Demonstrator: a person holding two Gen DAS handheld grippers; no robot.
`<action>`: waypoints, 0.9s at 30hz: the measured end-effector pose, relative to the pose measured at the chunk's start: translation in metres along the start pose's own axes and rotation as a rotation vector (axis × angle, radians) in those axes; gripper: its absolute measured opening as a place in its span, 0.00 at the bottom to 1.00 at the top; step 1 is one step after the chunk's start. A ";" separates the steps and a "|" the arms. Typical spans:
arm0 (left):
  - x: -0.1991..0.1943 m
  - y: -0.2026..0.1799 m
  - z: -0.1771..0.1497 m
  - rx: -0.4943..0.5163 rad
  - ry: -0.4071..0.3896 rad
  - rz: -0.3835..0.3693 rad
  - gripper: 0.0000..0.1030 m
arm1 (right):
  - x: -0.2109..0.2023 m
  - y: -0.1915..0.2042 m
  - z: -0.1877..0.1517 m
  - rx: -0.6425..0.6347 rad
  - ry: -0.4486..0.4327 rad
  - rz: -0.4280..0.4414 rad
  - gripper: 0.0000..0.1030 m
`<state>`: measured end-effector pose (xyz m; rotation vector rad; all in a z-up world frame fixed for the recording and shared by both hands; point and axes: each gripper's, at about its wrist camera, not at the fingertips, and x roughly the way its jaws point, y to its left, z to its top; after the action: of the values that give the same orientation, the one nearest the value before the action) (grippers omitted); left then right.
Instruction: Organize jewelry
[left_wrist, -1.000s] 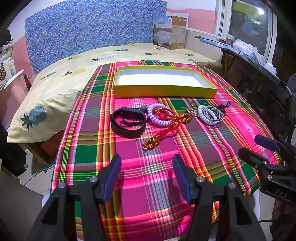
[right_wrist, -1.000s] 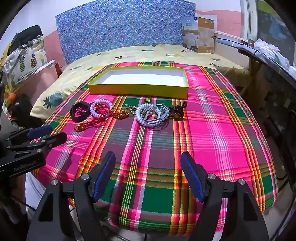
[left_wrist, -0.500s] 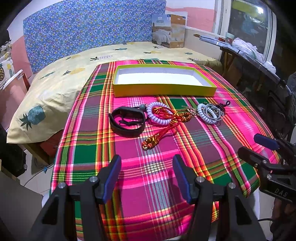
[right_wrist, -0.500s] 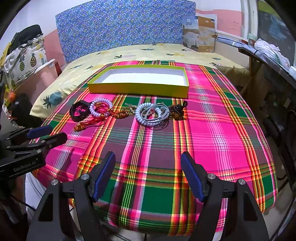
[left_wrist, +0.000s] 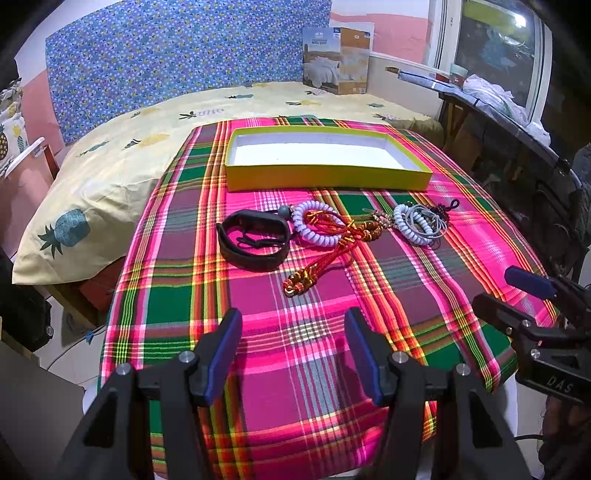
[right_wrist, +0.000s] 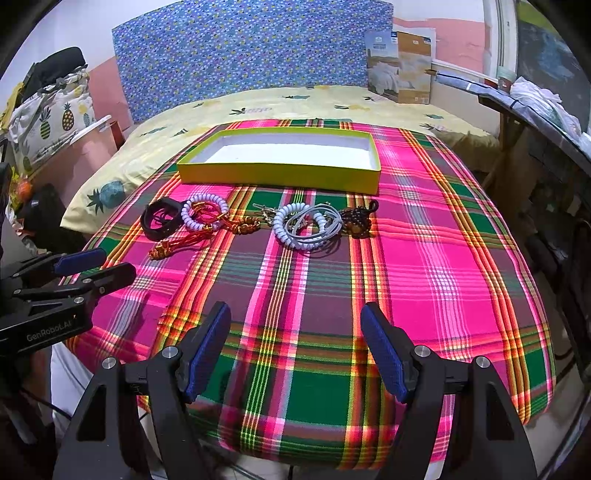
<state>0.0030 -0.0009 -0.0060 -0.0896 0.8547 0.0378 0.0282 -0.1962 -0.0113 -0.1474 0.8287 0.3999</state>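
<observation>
Very little has changed over the last second: in the left wrist view the yellow box (left_wrist: 327, 179) and the row of jewelry in front of it sit slightly lower and larger than they did, so the left gripper (left_wrist: 293, 354) has crept a touch toward the box, while the right gripper (right_wrist: 295, 354) shows the same scene as before. Both pairs of jaws stay spread wide with nothing between them, hanging over the near part of the plaid-covered counter (right_wrist: 443, 258), well short of the jewelry. That reads as the very start of the job: no piece has been lifted and the box, white inside, holds nothing. All the jewelry lies in a line just on the near side of the box. Toward the box's left end is the black band (left_wrist: 253, 240), touching it the white coiled bracelet (left_wrist: 319, 227) with the red knotted cord (left_wrist: 325, 258) running through it and trailing away from the box. Toward the box's right end lie a second white coil with thin grey loops (right_wrist: 308, 223) and, beside it, the dark beaded piece (right_wrist: 356, 221). The small advance suggests the black band or the cord is the likely first pick.
</observation>
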 end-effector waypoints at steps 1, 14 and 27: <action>0.000 0.000 0.000 0.000 0.000 0.000 0.58 | 0.000 0.000 0.000 0.000 -0.001 0.000 0.71; 0.000 0.000 -0.002 0.001 0.004 -0.003 0.58 | -0.001 -0.001 0.000 0.000 0.001 0.002 0.71; 0.000 -0.001 -0.003 0.000 0.007 -0.006 0.58 | 0.000 0.000 0.000 0.000 0.002 0.002 0.71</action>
<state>0.0004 -0.0019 -0.0079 -0.0919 0.8611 0.0315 0.0280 -0.1965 -0.0114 -0.1464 0.8308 0.4019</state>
